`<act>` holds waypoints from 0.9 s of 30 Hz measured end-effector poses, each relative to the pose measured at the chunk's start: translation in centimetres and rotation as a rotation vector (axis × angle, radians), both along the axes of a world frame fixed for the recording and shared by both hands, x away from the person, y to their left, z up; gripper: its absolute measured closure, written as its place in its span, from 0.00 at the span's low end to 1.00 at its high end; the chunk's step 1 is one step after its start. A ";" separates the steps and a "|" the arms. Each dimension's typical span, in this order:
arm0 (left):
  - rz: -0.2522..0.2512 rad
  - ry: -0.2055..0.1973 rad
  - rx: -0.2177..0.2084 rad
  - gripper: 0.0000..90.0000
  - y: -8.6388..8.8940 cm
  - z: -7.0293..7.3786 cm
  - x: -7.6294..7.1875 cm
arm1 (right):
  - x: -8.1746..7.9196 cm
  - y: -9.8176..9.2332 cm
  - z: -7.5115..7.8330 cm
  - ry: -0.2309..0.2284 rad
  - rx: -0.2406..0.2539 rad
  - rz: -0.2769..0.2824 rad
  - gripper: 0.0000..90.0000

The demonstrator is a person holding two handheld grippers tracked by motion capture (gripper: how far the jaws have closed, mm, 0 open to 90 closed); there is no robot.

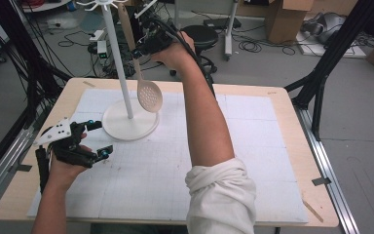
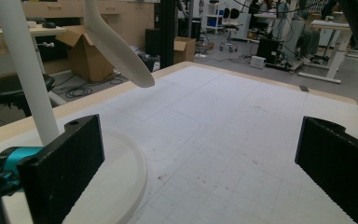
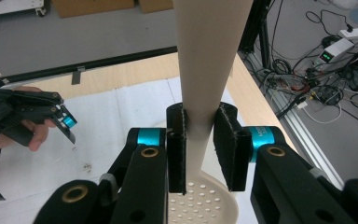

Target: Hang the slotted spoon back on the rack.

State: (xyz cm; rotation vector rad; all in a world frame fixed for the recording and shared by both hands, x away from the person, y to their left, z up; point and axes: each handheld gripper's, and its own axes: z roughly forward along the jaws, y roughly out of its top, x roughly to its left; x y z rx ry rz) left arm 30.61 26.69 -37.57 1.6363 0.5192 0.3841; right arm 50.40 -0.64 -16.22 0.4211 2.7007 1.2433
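A cream slotted spoon point(image 1: 149, 95) hangs bowl-down beside the white stand point(image 1: 118, 63), its handle reaching up toward the hooks point(image 1: 102, 6) at the top. Whether the handle's end sits on a hook I cannot tell. My right gripper point(image 1: 141, 48) is raised high and shut on the handle; in the right gripper view the pads point(image 3: 227, 149) press both sides of the spoon handle point(image 3: 209, 56) above the perforated bowl point(image 3: 200, 205). My left gripper point(image 1: 101, 139) rests open at the table's left, next to the stand's round base point(image 1: 130, 124), with nothing between its fingers point(image 2: 70, 163).
A white gridded mat point(image 1: 253, 146) covers the wooden table point(image 1: 282, 95). The stand's pole point(image 2: 25, 70) and base point(image 2: 116, 186) sit close to the left gripper, with the spoon bowl point(image 2: 116, 46) above. Black frame legs point(image 1: 321, 73), a stool point(image 1: 199, 34) and cables stand beyond the far edge.
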 end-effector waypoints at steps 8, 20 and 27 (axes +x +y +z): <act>-0.001 0.000 0.000 0.02 0.0 0.0 0.0 | 0.2 0.4 0.2 0.006 -0.032 -0.030 0.83; -0.006 0.004 -0.013 0.02 0.0 -0.1 0.1 | 0.4 0.3 -0.4 -0.022 -0.042 -0.119 0.61; -0.009 0.008 -0.005 0.02 -0.2 -0.1 0.1 | -0.6 -1.5 -0.9 -0.027 0.007 -0.131 0.50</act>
